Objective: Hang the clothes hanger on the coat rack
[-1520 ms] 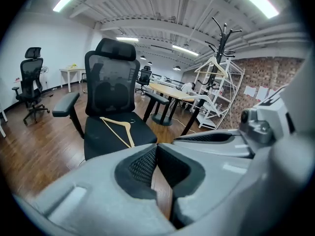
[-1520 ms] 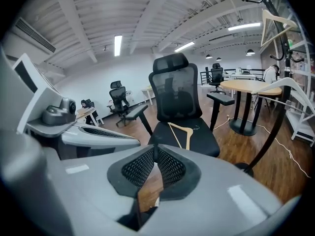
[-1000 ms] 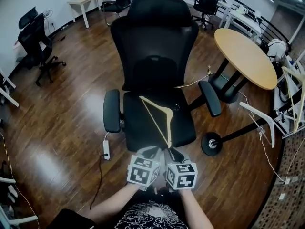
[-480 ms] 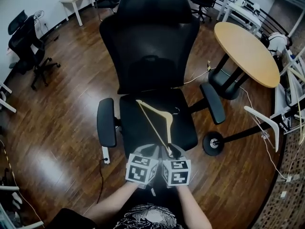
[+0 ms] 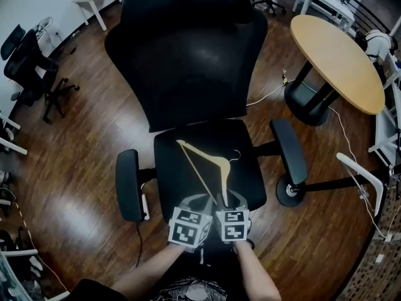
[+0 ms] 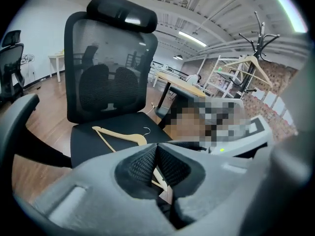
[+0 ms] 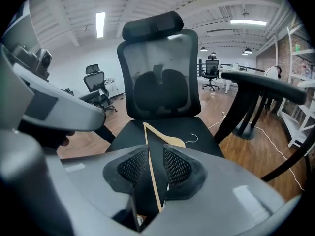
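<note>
A pale wooden clothes hanger (image 5: 210,167) with a metal hook lies flat on the seat of a black office chair (image 5: 188,68). Both grippers hover side by side at the seat's near edge, at the hanger's near corner. My right gripper (image 7: 156,163) is open, and the hanger (image 7: 167,136) runs its thin bar through the gap without the pads pressing it. My left gripper (image 6: 156,149) has its pads together; the hanger's (image 6: 120,134) near end shows just below them. A black coat rack (image 6: 258,31) stands far off at the right.
The chair's armrests (image 5: 128,184) flank the seat. A round wooden table (image 5: 341,61) stands to the right, with cables on the wood floor around it. Another hanger (image 6: 248,63) hangs on a white rack near the coat rack. Desks and office chairs line the room's far side.
Both grippers have come forward and down toward the seat's near edge, and the view has closed in on the chair. The hanger lies where it lay on the seat.
</note>
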{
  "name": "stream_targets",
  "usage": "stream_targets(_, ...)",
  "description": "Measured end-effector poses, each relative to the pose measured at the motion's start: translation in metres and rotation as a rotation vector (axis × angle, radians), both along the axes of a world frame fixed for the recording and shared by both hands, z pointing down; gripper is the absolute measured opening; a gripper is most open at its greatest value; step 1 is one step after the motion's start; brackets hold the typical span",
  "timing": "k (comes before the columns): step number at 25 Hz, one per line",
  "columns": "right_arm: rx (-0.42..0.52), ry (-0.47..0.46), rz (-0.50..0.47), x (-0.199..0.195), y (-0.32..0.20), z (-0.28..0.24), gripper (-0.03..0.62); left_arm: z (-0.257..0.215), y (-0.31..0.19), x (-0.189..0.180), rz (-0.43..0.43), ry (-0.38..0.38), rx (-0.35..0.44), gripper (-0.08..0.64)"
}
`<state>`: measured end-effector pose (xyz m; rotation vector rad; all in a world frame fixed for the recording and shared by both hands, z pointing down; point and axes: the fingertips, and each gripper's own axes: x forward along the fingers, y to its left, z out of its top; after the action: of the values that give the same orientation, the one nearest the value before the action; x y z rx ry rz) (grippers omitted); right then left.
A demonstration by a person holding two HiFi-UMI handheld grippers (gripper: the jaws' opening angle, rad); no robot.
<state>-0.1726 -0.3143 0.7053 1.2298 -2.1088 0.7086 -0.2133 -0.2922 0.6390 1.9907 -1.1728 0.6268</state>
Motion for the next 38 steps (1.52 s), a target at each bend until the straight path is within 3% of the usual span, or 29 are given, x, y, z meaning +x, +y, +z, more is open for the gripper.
stream_targets(7,-0.101,0.007,0.036,0.009,-0.015,0.069,0.115,0.028,-0.022,0.003,0.016,0.001,-0.057,0.005)
stream_targets(11,-0.198,0.021,0.060,0.016,-0.010,0.115,0.150,0.043,-0.024,0.004,0.020,0.006,-0.086,0.005)
stream_targets(18,-0.281,0.052,0.105,0.020,-0.005,0.165,0.161,0.060,-0.018,-0.005,0.026,-0.003,-0.113,0.005)
stream_targets(23,-0.255,0.102,0.158,0.026,-0.009,0.174,0.127,0.063,-0.008,-0.013,0.025,-0.011,-0.131,0.005)
stream_targets(30,-0.231,0.265,0.120,0.024,-0.010,0.182,0.121,0.068,0.006,-0.014,0.037,-0.016,-0.149,0.005)
stream_targets(38,-0.242,0.195,0.139,0.030,-0.012,0.170,0.092,0.061,0.002,-0.011,0.038,-0.009,-0.126,0.005)
